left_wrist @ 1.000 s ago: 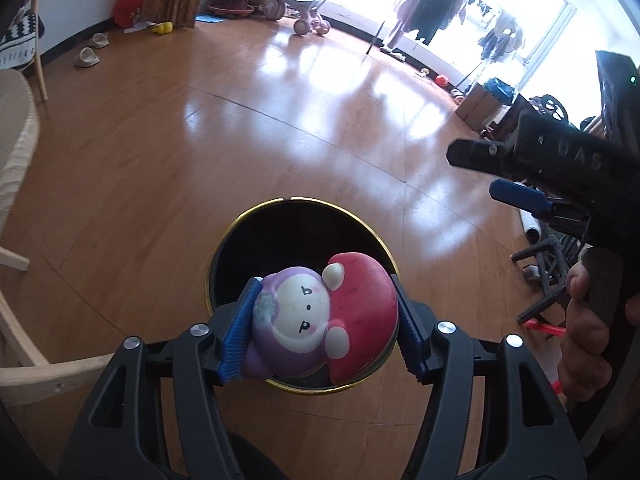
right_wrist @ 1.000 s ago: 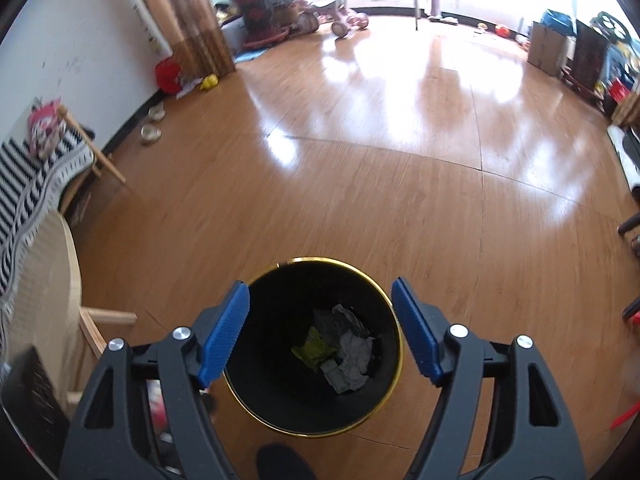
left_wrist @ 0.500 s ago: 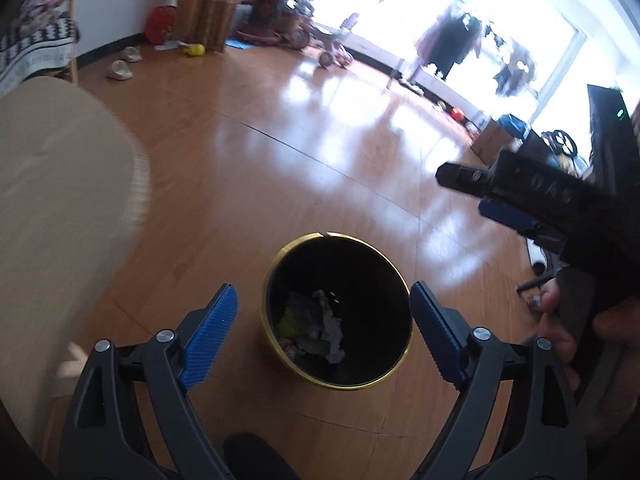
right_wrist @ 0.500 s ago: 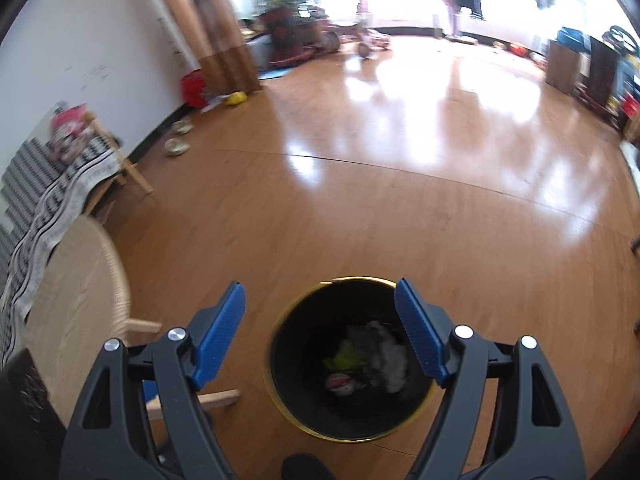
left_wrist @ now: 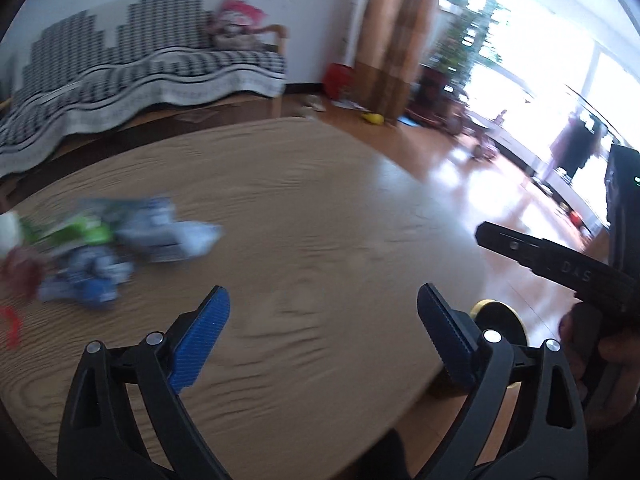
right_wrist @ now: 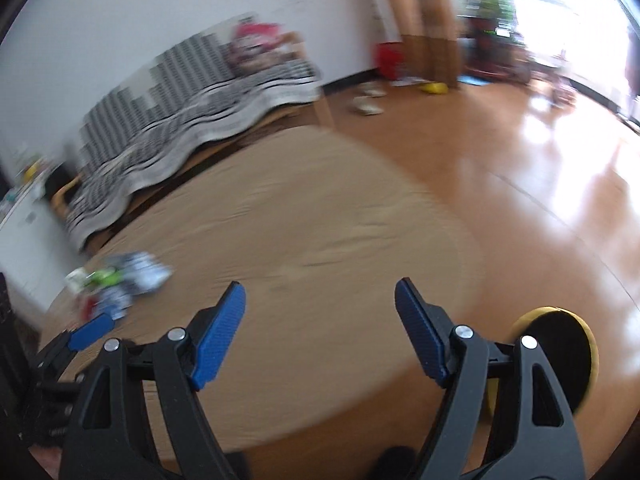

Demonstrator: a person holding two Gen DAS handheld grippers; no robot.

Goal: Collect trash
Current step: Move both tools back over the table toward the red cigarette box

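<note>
A blurred pile of trash wrappers (left_wrist: pixel 116 244), blue, white and green, lies on the left part of a round wooden table (left_wrist: pixel 320 240). It also shows in the right wrist view (right_wrist: pixel 120 284). My left gripper (left_wrist: pixel 324 320) is open and empty over the table's near part. My right gripper (right_wrist: pixel 320 320) is open and empty over the table's near edge. The black bin with a gold rim (right_wrist: pixel 560 356) stands on the floor at the lower right, and only part of its rim (left_wrist: pixel 492 312) shows in the left wrist view.
A sofa with a black-and-white cover (left_wrist: pixel 140 76) stands behind the table by the wall. A small red thing (left_wrist: pixel 10 328) lies at the table's left edge. Shiny wooden floor (right_wrist: pixel 540 184) spreads to the right, with plants and toys by the window.
The left gripper let the mushroom toy drop into the bin and opened. Both grippers then swung up from over the bin to face the table and the trash pile.
</note>
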